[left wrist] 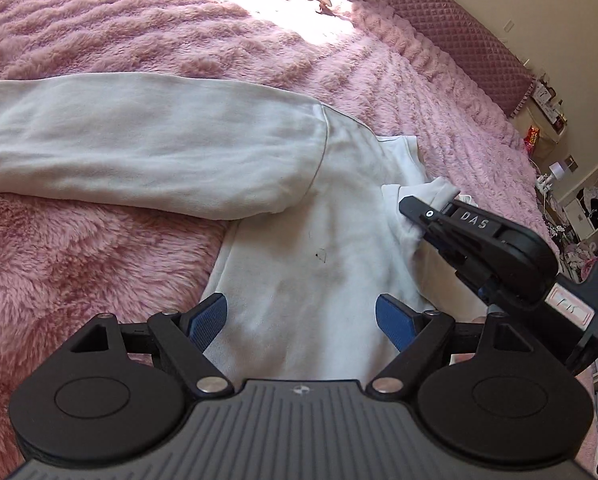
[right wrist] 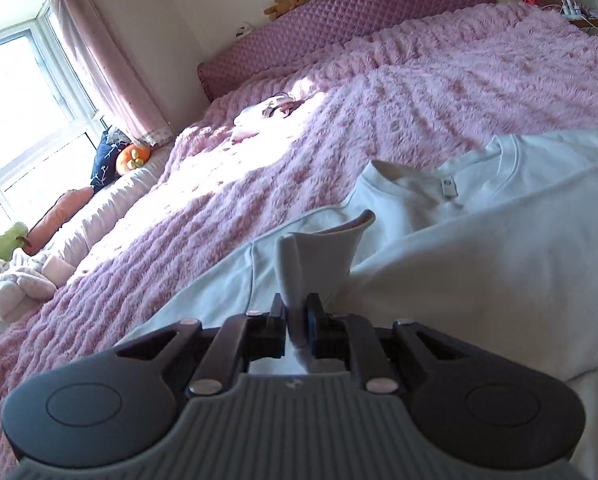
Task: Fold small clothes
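A white long-sleeved sweatshirt [left wrist: 311, 240] lies spread on a fluffy pink blanket [left wrist: 99, 32]. One sleeve [left wrist: 139, 144] is folded across to the left. My left gripper [left wrist: 301, 320] is open just above the shirt's body, blue pads apart, holding nothing. My right gripper [right wrist: 297, 320] is shut on a pinched fold of the sweatshirt's fabric [right wrist: 319, 256] near the neckline [right wrist: 447, 188]. It also shows in the left wrist view [left wrist: 427, 204], gripping cloth by the collar.
A quilted purple headboard [right wrist: 359, 28] runs along the far side of the bed. Small pink garments [right wrist: 267, 112] lie in the sunlit patch. Cushions and soft toys [right wrist: 131, 156] sit by the window. Cluttered shelves [left wrist: 579, 208] stand at the right.
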### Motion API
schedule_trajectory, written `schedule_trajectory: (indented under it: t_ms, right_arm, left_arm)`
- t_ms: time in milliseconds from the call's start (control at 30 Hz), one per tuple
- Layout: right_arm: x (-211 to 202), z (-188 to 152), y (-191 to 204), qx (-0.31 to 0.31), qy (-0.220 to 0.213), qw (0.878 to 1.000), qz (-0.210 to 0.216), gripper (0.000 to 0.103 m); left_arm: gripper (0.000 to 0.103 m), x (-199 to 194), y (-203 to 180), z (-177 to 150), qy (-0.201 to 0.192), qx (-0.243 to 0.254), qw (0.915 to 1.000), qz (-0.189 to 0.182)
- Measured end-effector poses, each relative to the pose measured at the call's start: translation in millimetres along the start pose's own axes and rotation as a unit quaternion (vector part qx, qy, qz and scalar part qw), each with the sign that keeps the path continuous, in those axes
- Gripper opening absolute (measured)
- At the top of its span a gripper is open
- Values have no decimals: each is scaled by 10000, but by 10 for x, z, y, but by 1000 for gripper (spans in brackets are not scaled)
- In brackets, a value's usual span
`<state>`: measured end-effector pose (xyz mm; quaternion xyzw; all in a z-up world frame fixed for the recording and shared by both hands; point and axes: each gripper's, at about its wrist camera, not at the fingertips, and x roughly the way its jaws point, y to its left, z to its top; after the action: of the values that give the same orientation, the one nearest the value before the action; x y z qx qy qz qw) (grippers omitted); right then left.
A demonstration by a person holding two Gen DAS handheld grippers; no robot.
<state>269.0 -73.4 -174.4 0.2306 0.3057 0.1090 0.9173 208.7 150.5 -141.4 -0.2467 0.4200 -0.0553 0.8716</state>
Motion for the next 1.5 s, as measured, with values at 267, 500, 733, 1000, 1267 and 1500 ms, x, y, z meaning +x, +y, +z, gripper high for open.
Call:
schedule_trajectory:
  t_ms: [267, 500, 733, 1000, 1267, 1500]
  right_arm:
    - [-479, 52, -404, 190, 95, 9981, 570, 56]
    - [-1299, 376, -1113, -127, -384, 9983, -421, 61]
    - [-1631, 299, -1618, 103, -305, 9951, -932, 61]
    - [-1710, 182, -1755, -334, -318, 9849, -1668, 61]
    - [-1614, 269, -1930, -310, -190, 9750, -2194, 61]
    - [-1514, 339, -1881, -304, -448, 9739, -2206, 61]
  left_arm:
    - [98, 284, -66, 91, -146, -124, 9982, -563]
    - [86, 708, -186, 90, -48, -158, 9959, -887]
    - [84, 852, -113, 87, -371, -895, 9910, -921]
    - [5, 875, -144, 136, -774, -1103, 9833, -1221]
    - [5, 329, -154, 56, -1861, -795, 9706, -1303]
    - [6, 774, 174, -58, -865, -1231, 9861, -698]
